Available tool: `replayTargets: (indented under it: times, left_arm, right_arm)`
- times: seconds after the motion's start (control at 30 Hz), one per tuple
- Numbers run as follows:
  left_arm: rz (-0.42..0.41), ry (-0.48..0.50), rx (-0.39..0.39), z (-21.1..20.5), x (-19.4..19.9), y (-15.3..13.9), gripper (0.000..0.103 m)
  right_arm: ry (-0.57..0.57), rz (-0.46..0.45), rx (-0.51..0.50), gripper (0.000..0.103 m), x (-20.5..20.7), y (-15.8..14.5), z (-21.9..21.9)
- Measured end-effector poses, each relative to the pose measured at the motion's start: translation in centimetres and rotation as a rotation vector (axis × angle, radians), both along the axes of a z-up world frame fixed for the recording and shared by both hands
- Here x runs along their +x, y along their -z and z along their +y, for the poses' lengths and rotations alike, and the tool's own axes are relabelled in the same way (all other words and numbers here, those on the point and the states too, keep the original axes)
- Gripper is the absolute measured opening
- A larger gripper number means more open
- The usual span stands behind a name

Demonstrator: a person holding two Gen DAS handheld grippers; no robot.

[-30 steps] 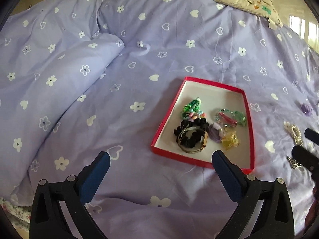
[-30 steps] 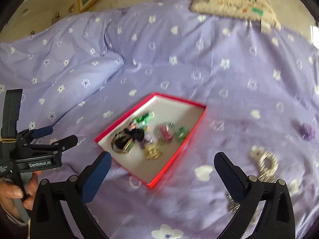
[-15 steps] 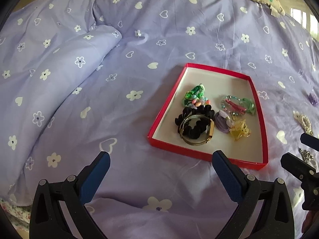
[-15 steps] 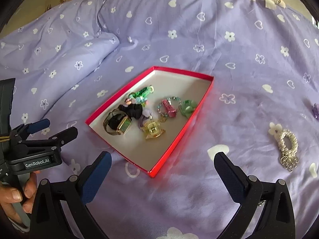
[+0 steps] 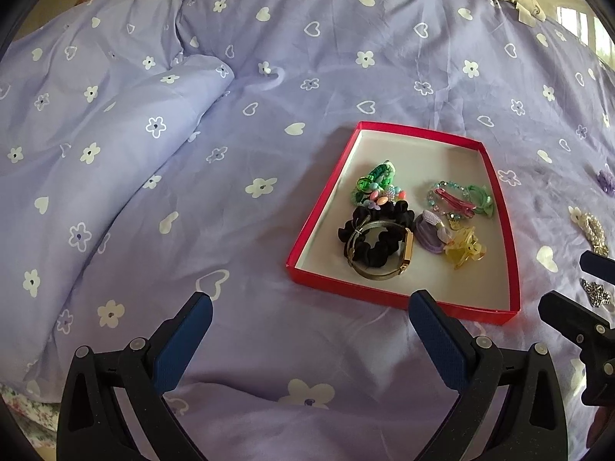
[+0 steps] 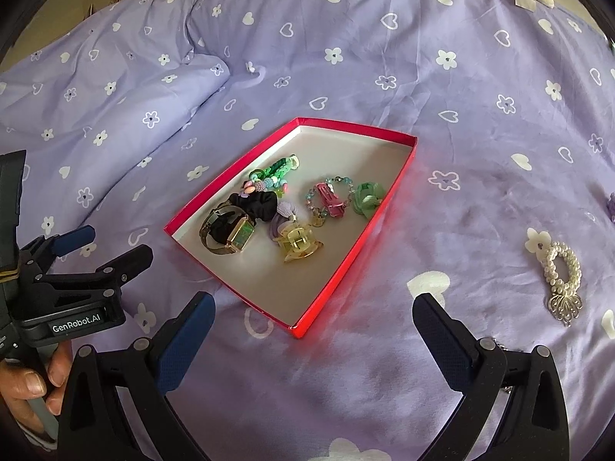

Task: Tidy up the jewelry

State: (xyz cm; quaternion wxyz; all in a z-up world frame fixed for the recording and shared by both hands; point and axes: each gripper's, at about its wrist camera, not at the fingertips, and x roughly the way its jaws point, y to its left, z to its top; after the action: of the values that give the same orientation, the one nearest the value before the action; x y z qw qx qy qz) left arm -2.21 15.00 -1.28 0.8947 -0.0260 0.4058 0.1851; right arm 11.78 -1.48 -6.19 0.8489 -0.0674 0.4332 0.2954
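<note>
- Two grippers hover above a purple bedspread [image 5: 300, 57] printed with white flowers and hearts; we hold our left gripper [image 5: 307, 317] with its blue-padded fingers spread wide and nothing between them.
- Our right gripper [image 6: 313, 319] is likewise spread wide and empty, its fingers [image 6: 184, 338] framing the near corner of the red box [image 6: 338, 272].
- The red box sits on the bedspread, white inside, and we see it ahead of both grippers, apart from their tips.
- Inside it, a gold watch [image 6: 226, 236] with a green face lies over a black scrunchie [image 6: 257, 207] at the near left end.
- Just beside those we see a yellow hair claw [image 6: 300, 246] touching a lilac hair tie [image 6: 282, 217].
- Further in lie a beaded bracelet [image 6: 326, 196] with a pink clip across it, a green fabric piece [image 6: 367, 198] against the right wall, and a green braided piece [image 6: 278, 167] by the left wall.
- Outside the box, well to its right on the bedspread, rests a pearl bracelet [image 6: 563, 265] with a silver butterfly charm [image 6: 565, 305] at its near end.
- A small purple item [image 5: 605, 180] lies further right; we cannot tell what it is.
- In the right wrist view, our left hand [image 6: 27, 384] grips the left gripper's handle.
</note>
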Motion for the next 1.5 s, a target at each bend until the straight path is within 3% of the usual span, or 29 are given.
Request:
replayTargets:
  times: [1.5]
  left_arm:
    - [-0.021, 0.006, -0.009, -0.61, -0.66, -0.91, 0.102]
  right_arm:
    - [0.011, -0.026, 0.026, 0.103, -0.59, -0.89, 0.03]
